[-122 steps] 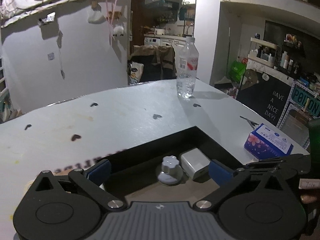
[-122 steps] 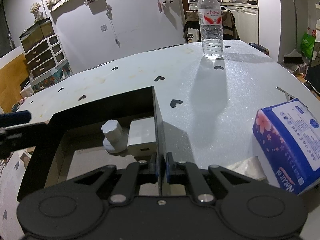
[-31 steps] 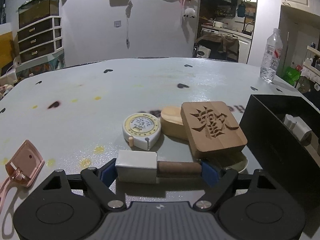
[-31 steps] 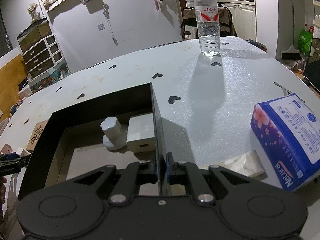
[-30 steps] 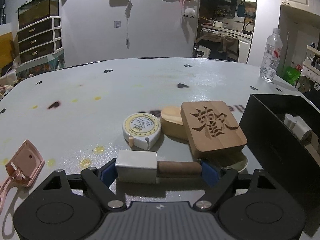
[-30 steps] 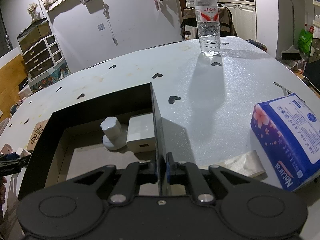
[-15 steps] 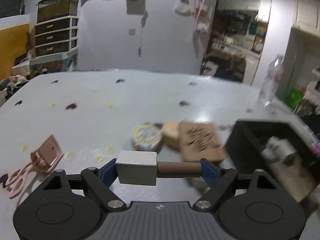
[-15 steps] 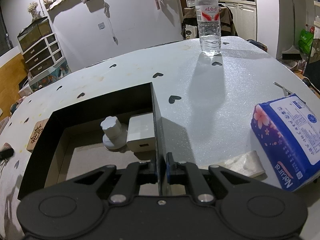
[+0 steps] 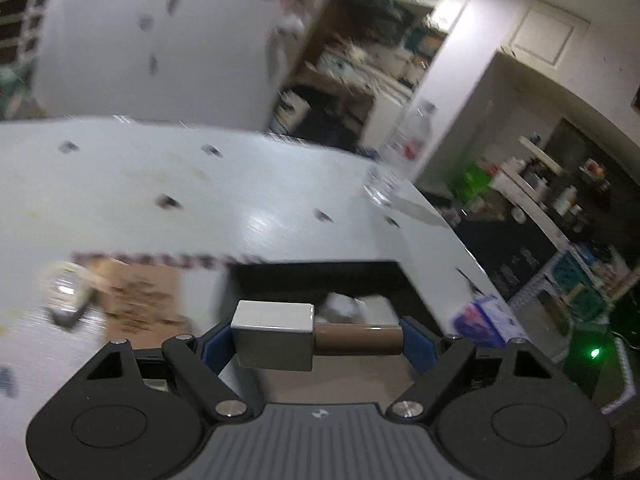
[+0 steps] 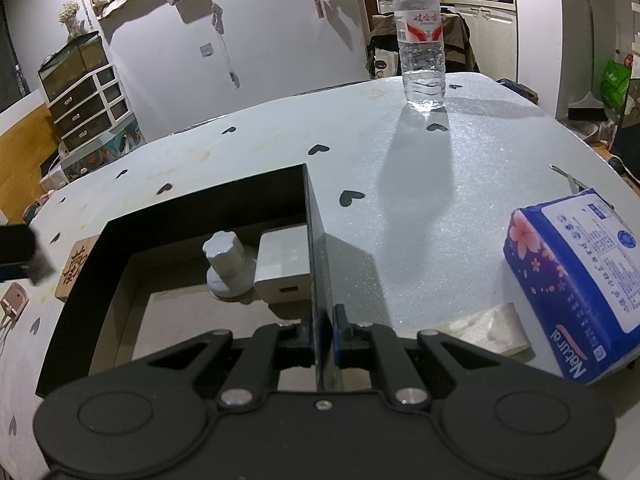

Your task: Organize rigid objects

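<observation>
So the left gripper (image 9: 318, 334) has the little mallet (image 9: 312, 338) clamped end to end between its pads, up over the open black box (image 10: 208, 216). Right gripper (image 10: 321, 338) is pinched shut on the box's right wall, with a white knob (image 10: 226, 262) and a white adapter (image 10: 282, 268) sitting inside.

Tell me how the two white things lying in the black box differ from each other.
The white round knob-topped piece is round with a scalloped cap on a wider base; the white rectangular block is flat-sided, with a small slot in its near face. The round piece stands taller. Both are white and sit side by side at the far end of the black box.
</observation>
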The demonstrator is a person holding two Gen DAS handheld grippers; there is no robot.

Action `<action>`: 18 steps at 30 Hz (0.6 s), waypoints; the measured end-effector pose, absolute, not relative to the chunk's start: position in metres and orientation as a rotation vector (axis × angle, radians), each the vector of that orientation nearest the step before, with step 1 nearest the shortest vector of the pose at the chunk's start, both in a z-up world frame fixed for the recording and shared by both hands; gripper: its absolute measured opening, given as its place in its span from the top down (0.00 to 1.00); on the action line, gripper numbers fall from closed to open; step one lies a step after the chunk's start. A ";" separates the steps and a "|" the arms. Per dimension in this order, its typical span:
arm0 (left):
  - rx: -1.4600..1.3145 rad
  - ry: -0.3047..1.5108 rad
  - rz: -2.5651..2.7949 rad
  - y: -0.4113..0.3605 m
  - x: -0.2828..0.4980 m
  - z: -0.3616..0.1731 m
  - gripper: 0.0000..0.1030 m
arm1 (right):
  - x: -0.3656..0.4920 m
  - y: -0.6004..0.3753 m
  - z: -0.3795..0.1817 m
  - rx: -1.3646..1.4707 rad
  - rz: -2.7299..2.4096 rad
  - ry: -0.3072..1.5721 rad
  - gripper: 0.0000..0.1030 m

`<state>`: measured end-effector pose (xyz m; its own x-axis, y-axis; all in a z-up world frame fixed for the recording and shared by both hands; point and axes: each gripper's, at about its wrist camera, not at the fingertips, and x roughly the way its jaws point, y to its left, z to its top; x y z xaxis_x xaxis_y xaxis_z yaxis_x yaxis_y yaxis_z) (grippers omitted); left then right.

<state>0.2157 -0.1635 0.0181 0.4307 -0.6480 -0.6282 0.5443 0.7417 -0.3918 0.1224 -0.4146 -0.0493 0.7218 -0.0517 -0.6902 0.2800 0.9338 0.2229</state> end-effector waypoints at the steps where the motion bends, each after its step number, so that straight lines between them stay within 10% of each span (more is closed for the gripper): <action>1: -0.142 0.876 -0.770 -0.175 0.218 0.016 0.17 | 0.122 -0.414 -0.049 0.323 -0.186 0.745 0.92; 18: -0.131 1.313 -0.735 -0.284 0.259 -0.062 0.17 | 0.122 -0.414 -0.048 0.316 -0.186 0.745 0.92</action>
